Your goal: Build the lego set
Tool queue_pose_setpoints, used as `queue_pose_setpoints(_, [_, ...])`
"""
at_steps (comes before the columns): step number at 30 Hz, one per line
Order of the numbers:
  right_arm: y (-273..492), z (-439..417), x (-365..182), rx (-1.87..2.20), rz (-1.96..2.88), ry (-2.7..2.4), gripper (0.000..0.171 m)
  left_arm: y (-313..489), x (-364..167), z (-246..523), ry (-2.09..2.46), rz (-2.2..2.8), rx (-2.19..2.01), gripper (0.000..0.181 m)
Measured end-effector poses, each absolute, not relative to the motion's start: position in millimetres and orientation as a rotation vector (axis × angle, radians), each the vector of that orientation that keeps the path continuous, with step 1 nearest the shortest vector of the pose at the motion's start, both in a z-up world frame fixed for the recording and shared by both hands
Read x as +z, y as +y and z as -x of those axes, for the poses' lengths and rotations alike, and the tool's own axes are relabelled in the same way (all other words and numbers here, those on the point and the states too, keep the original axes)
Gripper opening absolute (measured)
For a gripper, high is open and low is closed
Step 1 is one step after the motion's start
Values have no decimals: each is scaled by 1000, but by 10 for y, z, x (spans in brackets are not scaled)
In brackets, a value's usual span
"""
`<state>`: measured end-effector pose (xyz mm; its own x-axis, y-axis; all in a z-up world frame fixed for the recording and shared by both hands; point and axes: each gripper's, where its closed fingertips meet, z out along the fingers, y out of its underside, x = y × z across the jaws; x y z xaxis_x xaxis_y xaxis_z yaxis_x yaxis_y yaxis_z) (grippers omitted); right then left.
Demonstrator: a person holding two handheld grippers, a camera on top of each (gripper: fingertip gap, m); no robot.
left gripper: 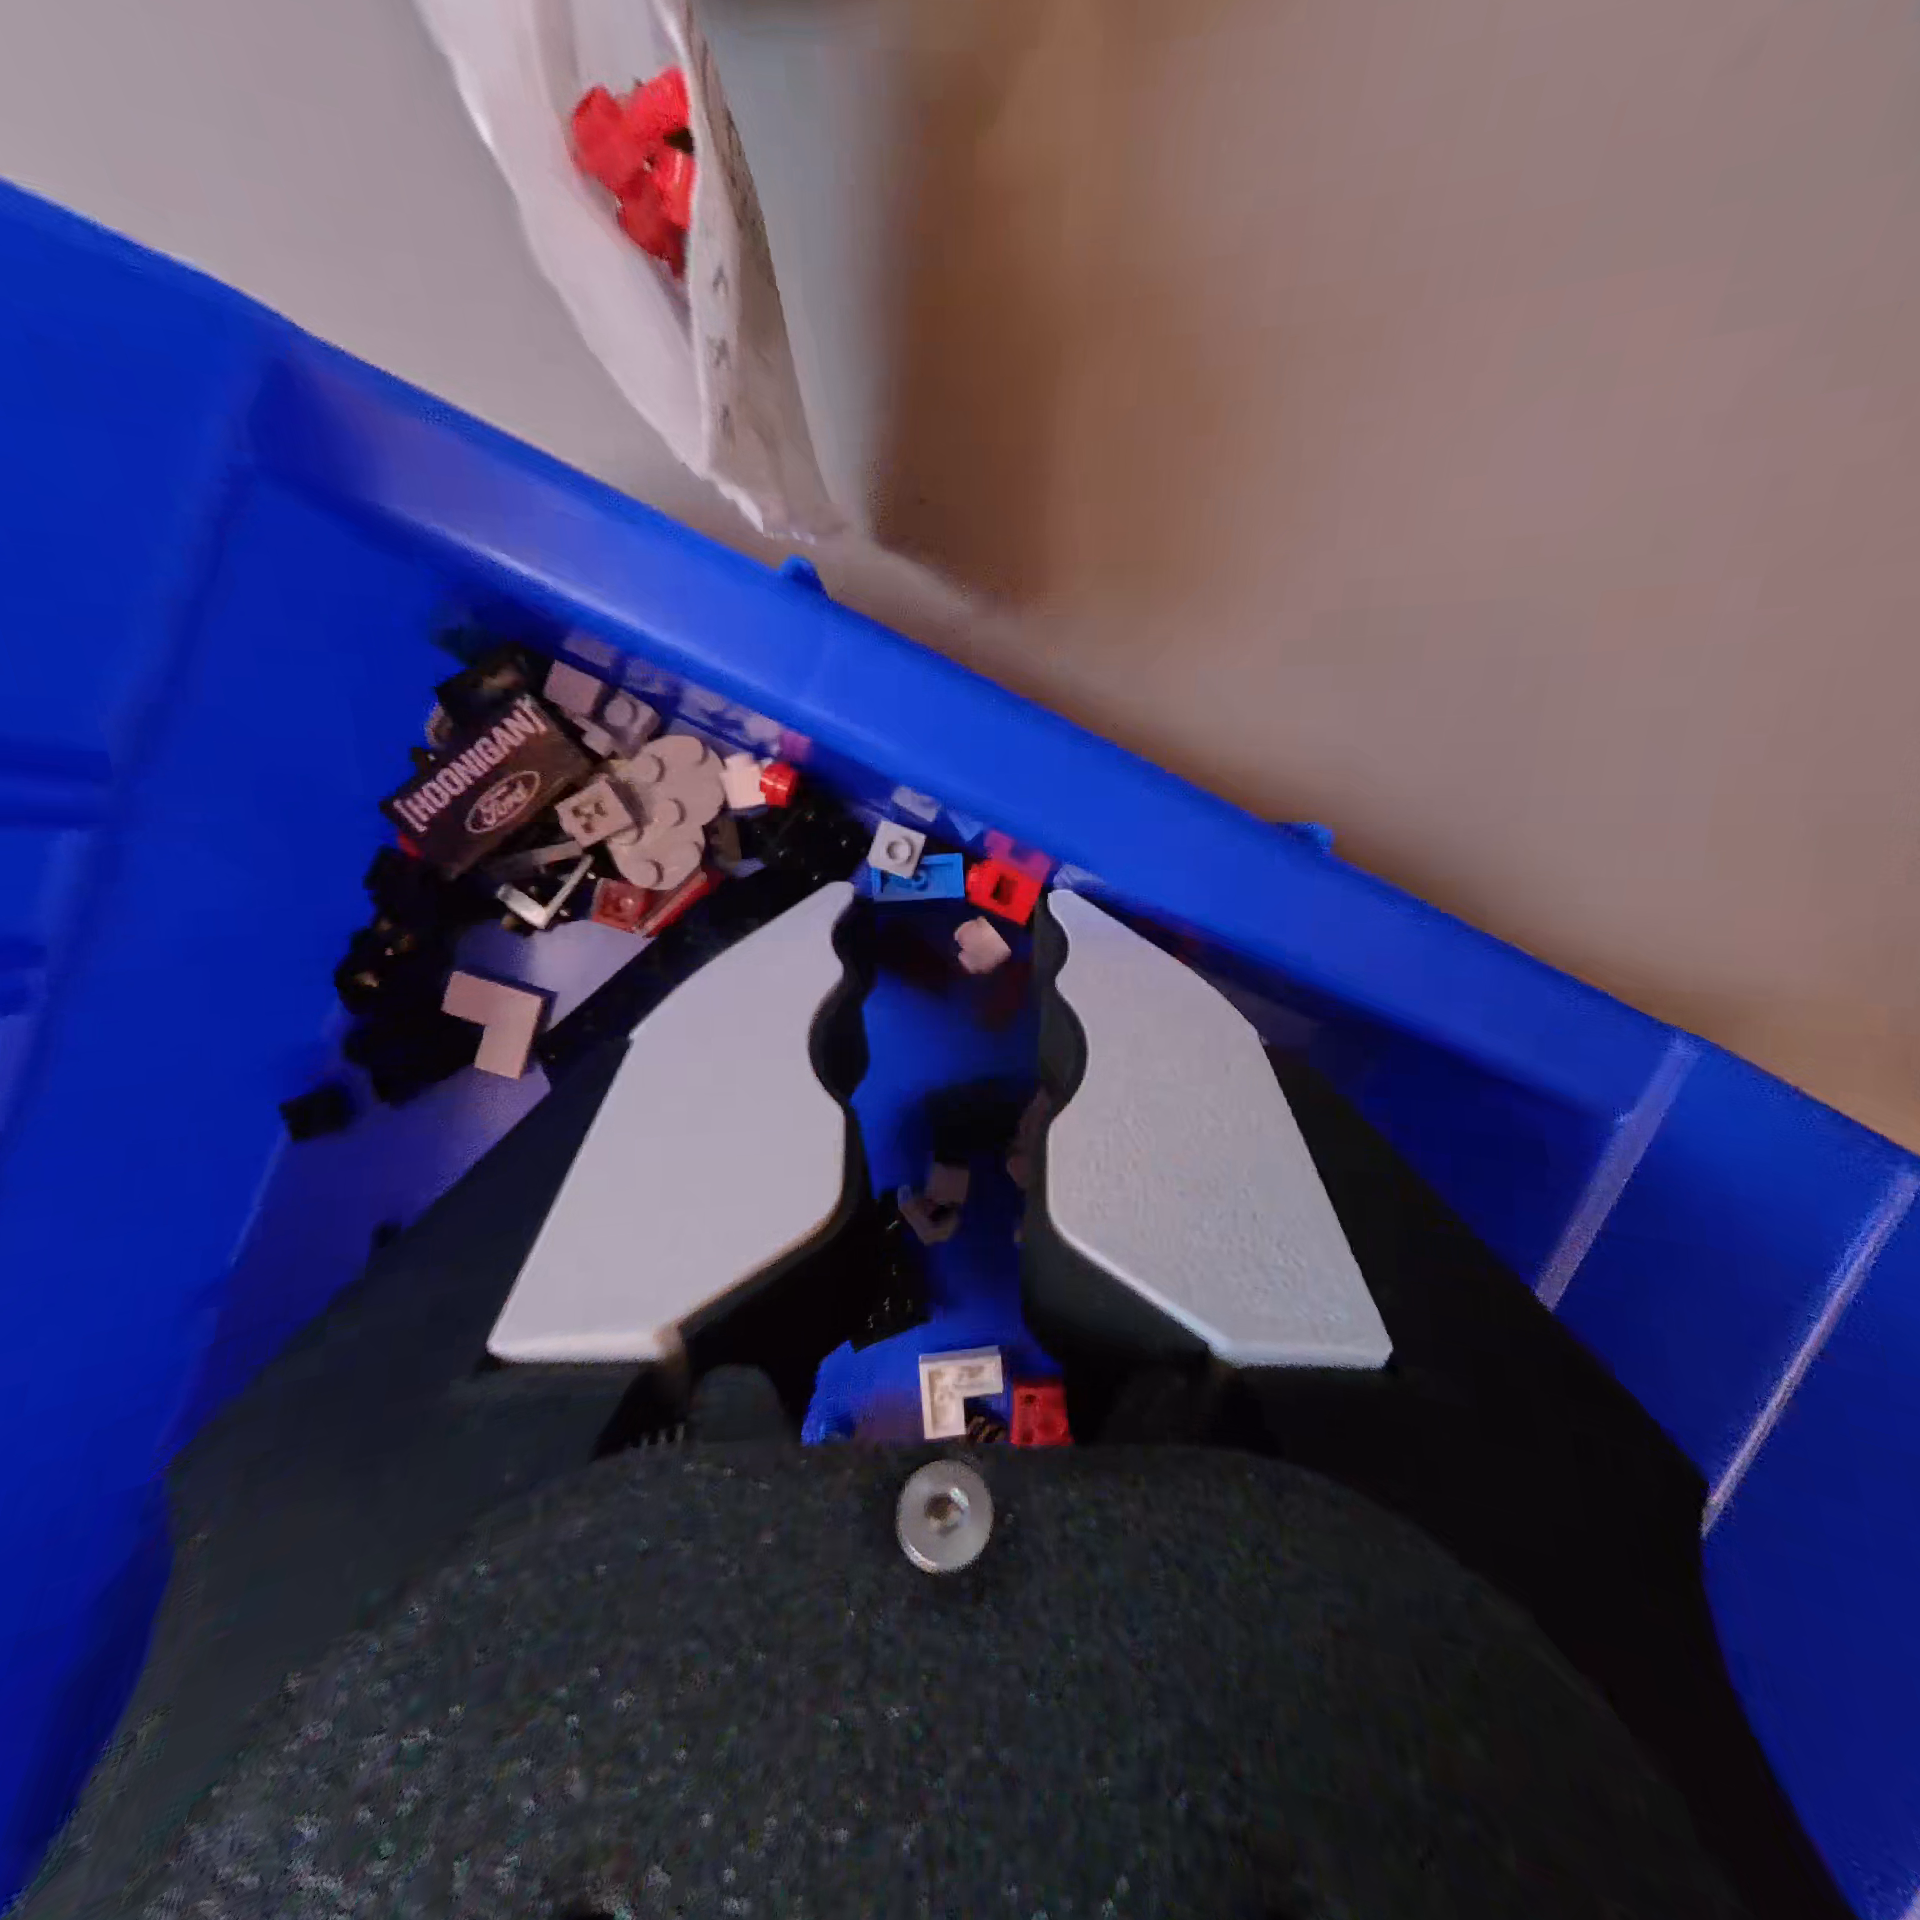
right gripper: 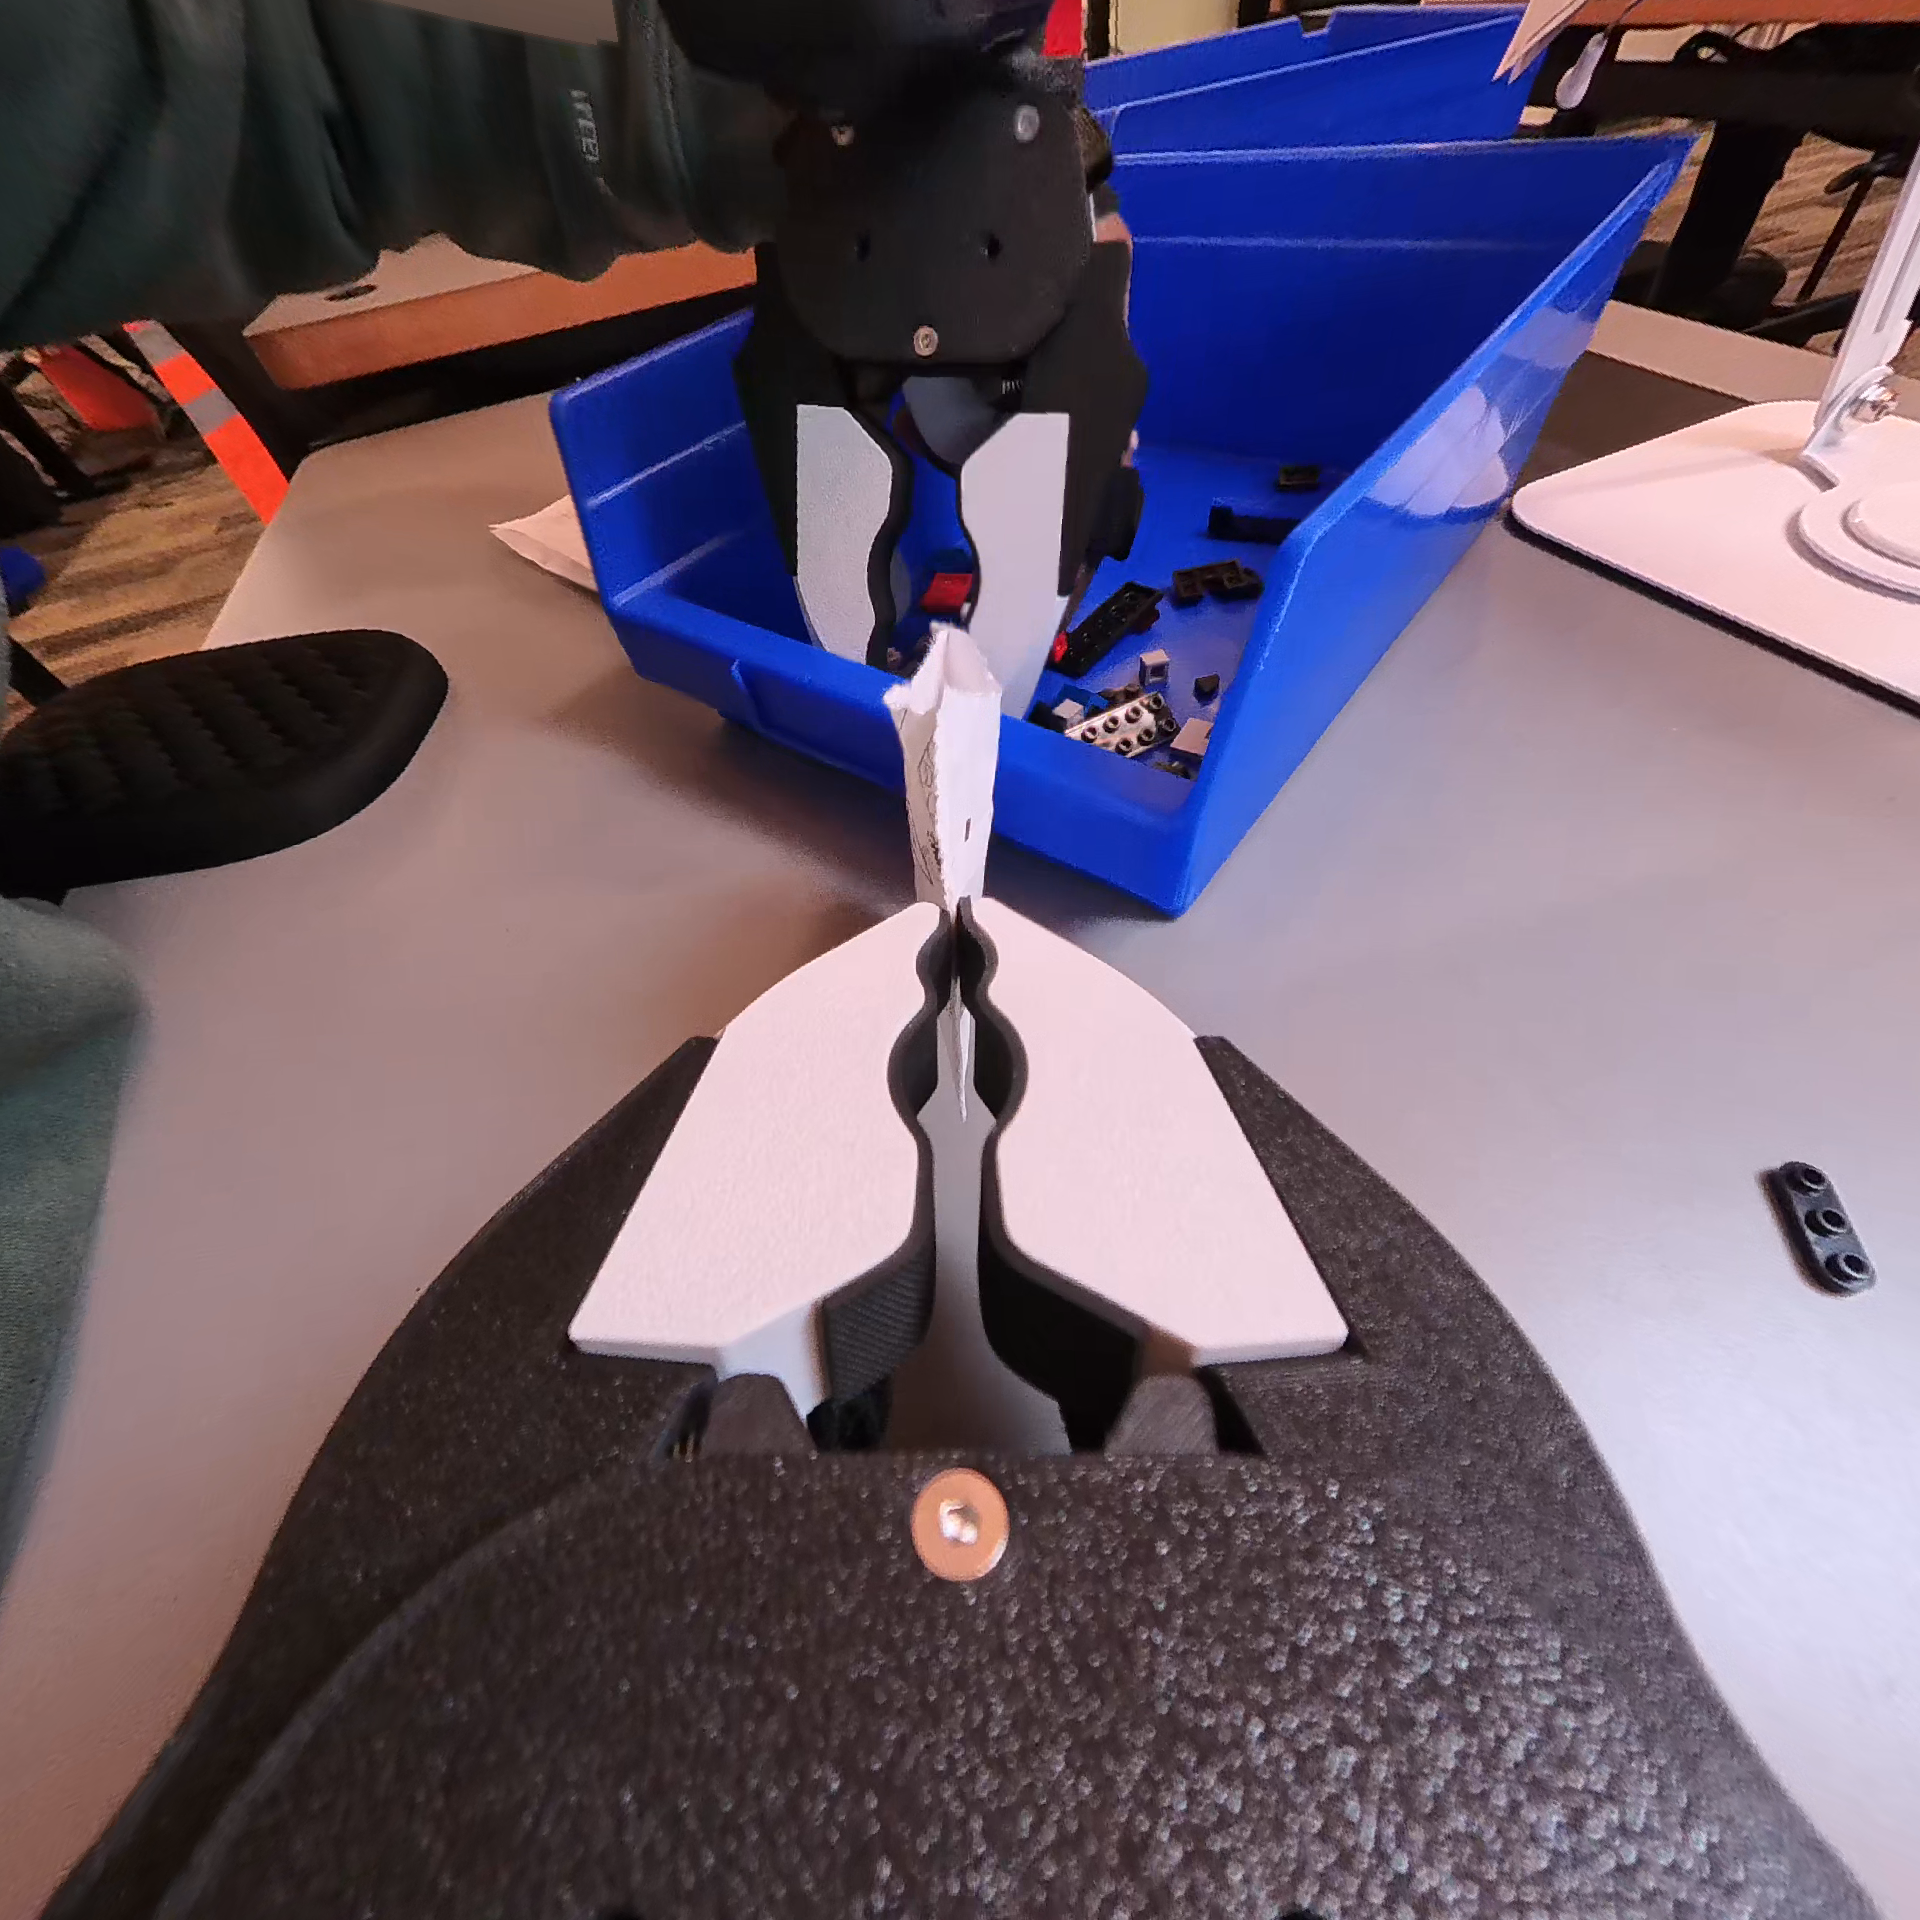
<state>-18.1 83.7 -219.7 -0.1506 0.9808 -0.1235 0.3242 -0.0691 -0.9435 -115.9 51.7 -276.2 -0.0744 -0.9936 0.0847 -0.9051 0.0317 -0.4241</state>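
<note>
Taking the blue bin (right gripper: 1351,343) as my landmark and reading from left to right: far left of the bin, a black chair seat (right gripper: 197,748) pokes up at the tabletop (right gripper: 623,935) edge, and a dark sleeve (right gripper: 312,135) crosses above it toward the bin. My left tool (left gripper: 945,914) hangs nose-down inside the bin, released, with a clear gap between its white fingers and nothing in them; the right wrist view shows it upright over the bin's near-left corner. Below it, against the bin's wall, lies a heap of small bricks (left gripper: 623,810), black, grey, red and blue, and a few more sit on the bin floor between the fingers. My guess is the tool is poised that way so it can come straight down on one loose piece. Just in front of the bin's near wall, my right tool (right gripper: 958,914) is clenched on a white paper bag (right gripper: 951,769), pinching its lower edge so the crumpled top stands up toward the bin rim. In the left wrist view the bag (left gripper: 665,208) hangs outside the bin with red pieces (left gripper: 639,156) showing through it; held upright like this, I judge, they stay inside. To the right of the bin, a small black plate (right gripper: 1818,1226) with three studs lies alone on the tabletop, and beyond the bin's right end rests a white base (right gripper: 1714,520) of some stand.
</note>
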Motion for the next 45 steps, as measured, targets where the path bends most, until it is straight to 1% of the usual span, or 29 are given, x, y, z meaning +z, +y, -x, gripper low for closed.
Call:
queue_pose_setpoints(2, [839,181,-2196,1243,1440,-1529,0,527,-2767,1184,2074,1972,-544,27])
queue_pose_setpoints(3, [839,180,-2195,1244,1438,-1528,0,573,-2796,1270,2107,1971,-461,12])
queue_pose_setpoints(4, [839,179,-2192,1245,1437,-1528,0,604,-2799,1331,2117,1962,-426,10])
queue_pose_setpoints(9, [837,181,-2195,1247,1437,-1530,0,873,-2750,1792,2052,2075,-174,10])
queue_pose_setpoints(11, [839,184,-2198,1250,1442,-1529,0,876,-2616,1706,1967,2059,-266,10])
queue_pose_setpoints(15, [854,189,-2197,1256,1452,-1520,0,559,-2524,1359,2039,1950,-479,30])
queue_pose_setpoints(17, [859,190,-2198,1256,1455,-1518,0,397,-2583,1246,2133,1882,-488,41])
queue_pose_setpoints(18, [860,191,-2198,1256,1456,-1516,0,357,-2629,1239,2178,1858,-457,41])
queue_pose_setpoints(22, [876,191,-2197,1264,1467,-1506,0,268,-2768,1215,2240,1801,-442,58])
queue_pose_setpoints(23, [882,190,-2194,1269,1471,-1500,0,250,-2786,1200,2251,1772,-444,57])
queue_pose_setpoints(25, [894,189,-2187,1278,1476,-1489,1,236,-2792,1174,2244,1783,-477,55])
queue_pose_setpoints(26, [898,188,-2185,1281,1477,-1485,1,244,-2786,1156,2229,1782,-495,43])
queue_pose_setpoints(27, [899,187,-2183,1282,1477,-1484,1,229,-2781,1140,2228,1764,-524,25])
queue_pose_setpoints(29, [896,187,-2183,1279,1474,-1485,1,242,-2781,1132,2193,1772,-557,22])
queue_pose_setpoints(30, [895,186,-2184,1277,1472,-1487,1,280,-2782,1153,2173,1792,-545,14])
queue_pose_setpoints(31, [893,187,-2184,1274,1470,-1488,1,319,-2782,1186,2153,1814,-536,9])
queue_pose_setpoints(38, [888,185,-2180,1271,1462,-1491,1,653,-2740,1582,2060,1935,-289,9])
queue_pose_setpoints(40, [880,183,-2181,1270,1458,-1496,1,667,-2684,1587,2003,1958,-320,16])
queue_pose_setpoints(45, [860,179,-2182,1267,1447,-1508,1,412,-2601,1322,2007,1923,-509,21])
